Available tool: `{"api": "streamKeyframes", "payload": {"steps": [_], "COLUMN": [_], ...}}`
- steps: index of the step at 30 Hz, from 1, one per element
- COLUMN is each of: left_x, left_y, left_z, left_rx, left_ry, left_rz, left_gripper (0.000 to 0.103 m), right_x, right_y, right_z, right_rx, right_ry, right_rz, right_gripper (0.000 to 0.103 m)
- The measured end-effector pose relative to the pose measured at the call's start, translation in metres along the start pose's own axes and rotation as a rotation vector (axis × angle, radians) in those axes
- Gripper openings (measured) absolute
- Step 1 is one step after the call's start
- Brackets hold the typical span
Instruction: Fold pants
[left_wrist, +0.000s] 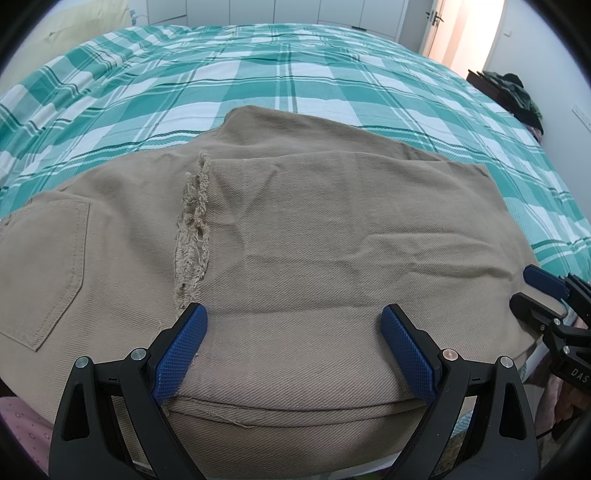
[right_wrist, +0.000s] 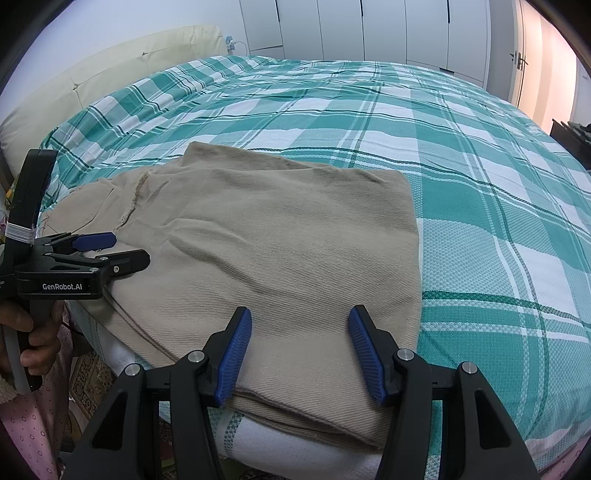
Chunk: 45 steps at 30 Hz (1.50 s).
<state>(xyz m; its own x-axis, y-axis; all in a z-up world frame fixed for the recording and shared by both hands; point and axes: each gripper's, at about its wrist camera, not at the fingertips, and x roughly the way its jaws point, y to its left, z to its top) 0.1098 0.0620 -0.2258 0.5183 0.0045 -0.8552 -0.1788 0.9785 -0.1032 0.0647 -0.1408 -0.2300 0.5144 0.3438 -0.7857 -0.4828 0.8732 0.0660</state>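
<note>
Bed (right_wrist: 461, 192): pants (right_wrist: 266, 258) lie folded at its near edge, layers stacked. Left gripper (left_wrist: 293, 343) and right gripper (right_wrist: 300, 347) poised over pants' near hem, jaws apart, empty. Best pinch all layers together before folding across.

Folded tan pants (right_wrist: 280, 251) lie at the green-checked bed's (right_wrist: 480, 206) near edge.

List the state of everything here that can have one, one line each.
pants: folded over, lying flat at the bed's near edge, held by neither gripper
frayed hem: lying on top, exposed
left gripper: open, over the pants
right gripper: open, over the pants
bedspread: spread out, slightly wrinkled
wardrobe doors: closed
</note>
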Motion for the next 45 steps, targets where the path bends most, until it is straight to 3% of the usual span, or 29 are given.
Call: {"api": "streamKeyframes", "payload": {"steps": [29,34,36,38,40,45], "left_x": [0.0,-0.019,-0.04,-0.065,-0.095,-0.14], "left_y": [0.001,0.006,0.024,0.057,0.114,0.253], "left_z": [0.001,0.005,0.008,0.011,0.012,-0.021], "left_rx": [-0.003,-0.025,-0.081,-0.202,-0.385,-0.801], "left_ry": [-0.004,0.018,0.018,-0.005,-0.056,-0.178], "left_rz": [-0.003,-0.024,-0.073,-0.147,-0.228,-0.313], "left_gripper": [0.096,0.095,0.095,0.096,0.096,0.097], "right_x": [0.0,0.0,0.0,0.001,0.001,0.002], "right_y": [0.0,-0.001,-0.002,-0.003,-0.001,0.002], "right_z": [0.0,0.0,0.001,0.002,0.002,0.003], "right_rx": [0.001,0.006,0.012,0.016,0.016,0.016], "right_ry": [-0.001,-0.001,0.001,0.001,0.0,0.001], "right_rz": [-0.001,0.001,0.004,0.007,0.007,0.006], "right_gripper": [0.057,0.057,0.057,0.058,0.061,0.065]}}
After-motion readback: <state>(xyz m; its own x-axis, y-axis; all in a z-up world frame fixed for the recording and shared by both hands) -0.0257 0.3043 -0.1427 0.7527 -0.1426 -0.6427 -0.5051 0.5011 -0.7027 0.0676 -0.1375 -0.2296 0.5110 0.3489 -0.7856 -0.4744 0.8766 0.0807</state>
